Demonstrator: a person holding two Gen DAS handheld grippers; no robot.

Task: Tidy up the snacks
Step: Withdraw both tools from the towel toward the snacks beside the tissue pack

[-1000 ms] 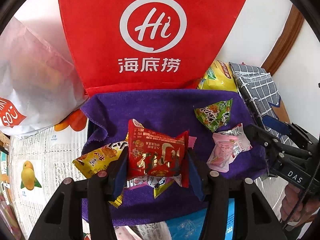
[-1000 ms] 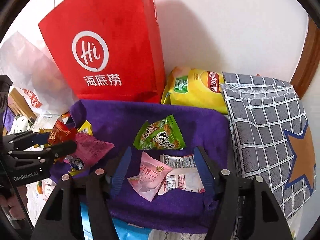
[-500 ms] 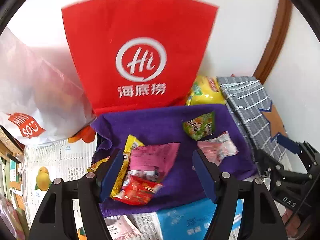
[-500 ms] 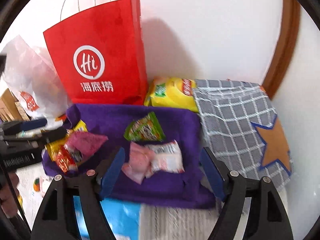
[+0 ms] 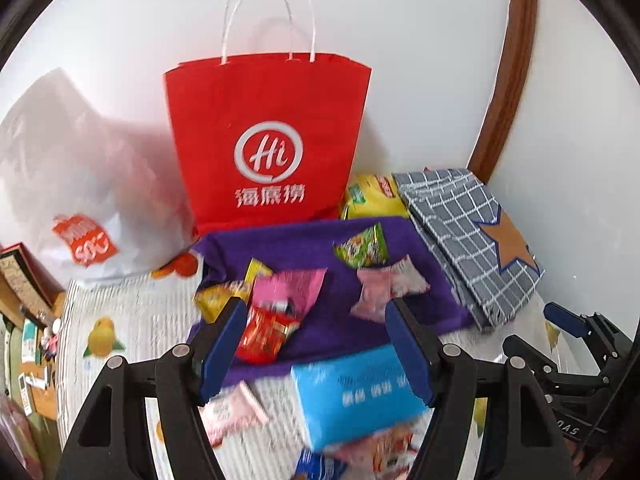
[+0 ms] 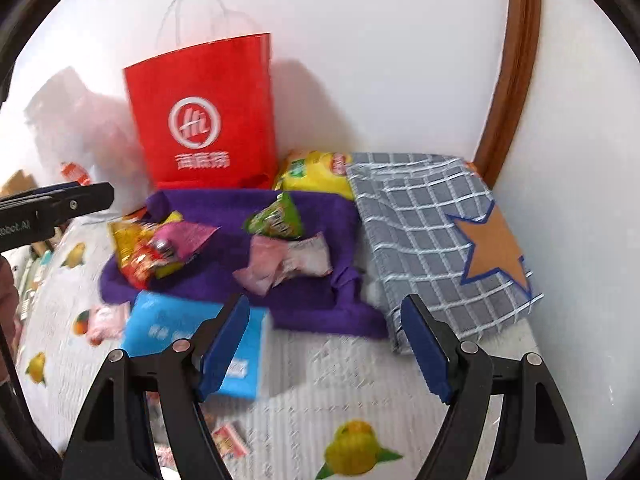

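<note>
Gaping wide, L tool (image 5: 312, 344) & R tool (image 6: 326, 344) both empty, nothing touched.

Both black grippers (image 5: 312, 344) (image 6: 326, 346) carry blue pads and silver screws.

A red paper bag (image 5: 266, 144) stands against the wall beside a grey checked cloth (image 5: 464, 232) with a star

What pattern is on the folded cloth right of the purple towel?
Grey-and-white grid check with an orange star; clearest in right wrist view: folded cloth.
</note>
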